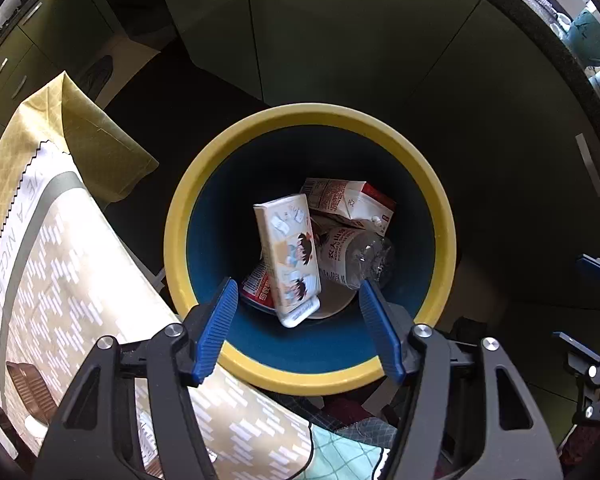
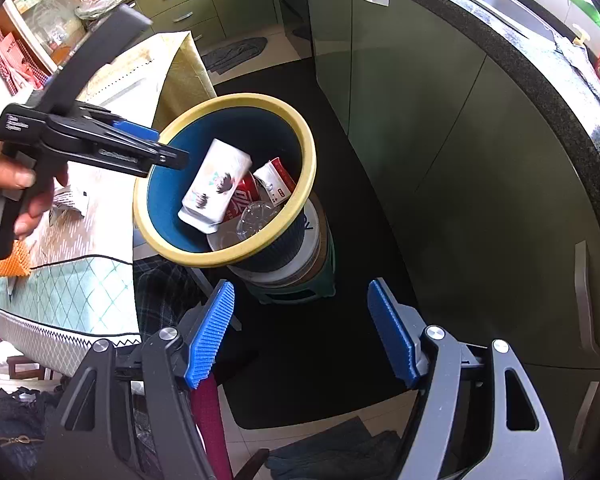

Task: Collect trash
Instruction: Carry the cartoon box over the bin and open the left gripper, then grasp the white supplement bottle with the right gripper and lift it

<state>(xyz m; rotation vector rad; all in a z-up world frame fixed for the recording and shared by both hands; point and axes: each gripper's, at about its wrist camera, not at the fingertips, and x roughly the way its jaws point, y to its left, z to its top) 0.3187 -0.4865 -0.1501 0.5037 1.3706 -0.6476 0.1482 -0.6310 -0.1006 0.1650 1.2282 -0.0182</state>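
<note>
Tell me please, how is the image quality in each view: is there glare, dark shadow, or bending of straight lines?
Left wrist view: sharp on the bin and tissue pack, cabinets behind in deep shadow, edges curved and vignetted. Right wrist view: brighter, glare on the countertop, cabinet doors bowed by the fisheye.

I see a plastic bin (image 1: pixel 312 376) with a matt yellow rim and blue inside. In it lie a glossy tissue pack (image 1: pixel 288 256), a clear, crinkled plastic bottle (image 1: pixel 356 258) and a paper carton (image 1: pixel 352 200). My gripper pads (image 1: pixel 220 328) look like ribbed blue rubber. The cabinet doors (image 2: pixel 440 120) are smooth, satin green.
</note>
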